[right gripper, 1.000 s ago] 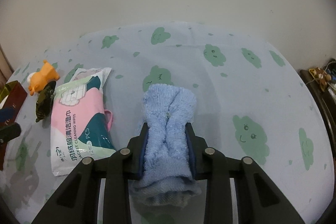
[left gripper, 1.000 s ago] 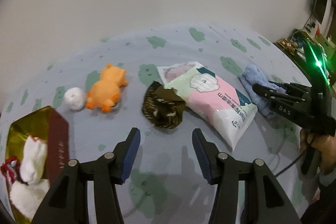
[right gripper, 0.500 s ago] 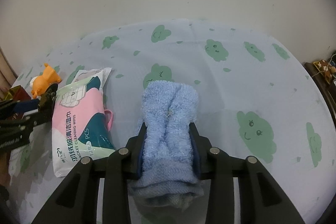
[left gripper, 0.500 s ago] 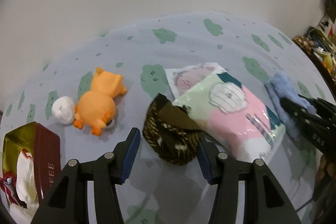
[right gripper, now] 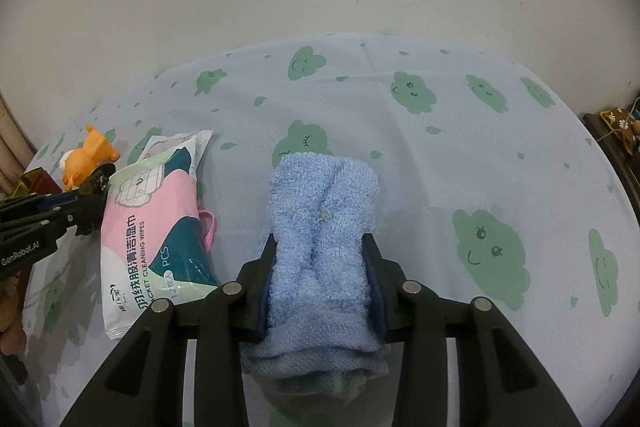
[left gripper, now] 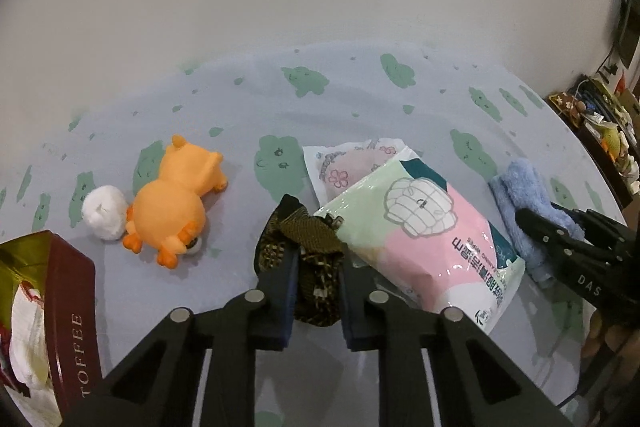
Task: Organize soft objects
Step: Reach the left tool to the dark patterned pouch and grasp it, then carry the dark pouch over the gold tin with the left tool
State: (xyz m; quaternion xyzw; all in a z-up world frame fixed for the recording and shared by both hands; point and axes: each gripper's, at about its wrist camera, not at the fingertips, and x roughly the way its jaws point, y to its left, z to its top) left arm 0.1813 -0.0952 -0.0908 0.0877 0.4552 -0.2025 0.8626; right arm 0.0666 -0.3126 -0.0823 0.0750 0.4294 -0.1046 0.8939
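A dark brown patterned cloth (left gripper: 308,227) lies bunched on the blue cloud-print sheet (right gripper: 480,147). My left gripper (left gripper: 316,267) is closing on it, and both pads press its sides. A folded blue towel (right gripper: 324,195) rests on the sheet between the pads of my right gripper (right gripper: 320,247), which squeezes it near its rear half. In the left wrist view the same towel (left gripper: 520,187) shows at the right. An orange plush toy (left gripper: 172,203) and a white fluffy ball (left gripper: 103,219) lie to the left of the brown cloth.
A pink and green pack of wipes (left gripper: 432,239) lies between the two grippers, on top of a white flowered sachet (left gripper: 348,167). A red toffee tin (left gripper: 68,307) holding white cloth stands at the near left. A cluttered shelf (left gripper: 600,119) borders the right side.
My left gripper moved forward over the brown cloth, then its wide-open jaws came together on it. My right gripper stayed put on the blue towel.
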